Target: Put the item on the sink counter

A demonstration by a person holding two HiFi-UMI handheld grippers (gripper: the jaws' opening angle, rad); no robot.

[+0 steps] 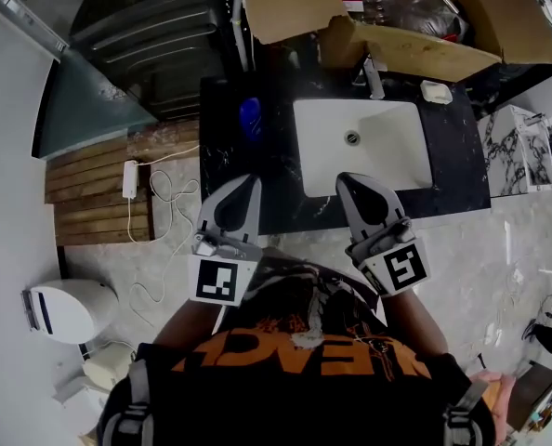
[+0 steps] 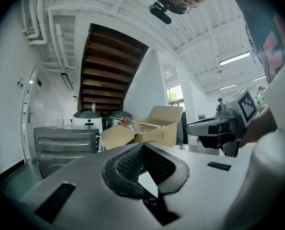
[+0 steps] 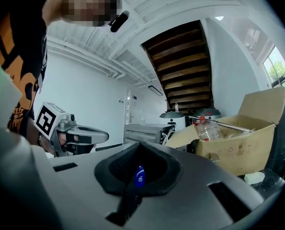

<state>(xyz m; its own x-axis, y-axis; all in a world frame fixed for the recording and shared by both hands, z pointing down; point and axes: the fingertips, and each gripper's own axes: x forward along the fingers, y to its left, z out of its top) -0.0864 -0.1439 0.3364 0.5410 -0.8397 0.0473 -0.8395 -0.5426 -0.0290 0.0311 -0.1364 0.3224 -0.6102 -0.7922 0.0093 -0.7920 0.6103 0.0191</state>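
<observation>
On the dark counter (image 1: 462, 161), left of the sink (image 1: 392, 151): blue bottle (image 1: 249, 117);
Left gripper (image 1: 253, 182): jaws pressed together, holding nothing;
Right gripper (image 1: 344, 179): jaws pressed together, holding nothing

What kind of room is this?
Probably a bathroom corner, perhaps a mock-up: a white rectangular sink basin set in a black stone counter, and what looks like a white toilet nearby.

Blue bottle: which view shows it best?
Head view. The blue bottle shows whole from above, sitting on the dark counter just left of the sink. The right gripper view shows it only small and far off. The left gripper view doesn't show it.
</observation>
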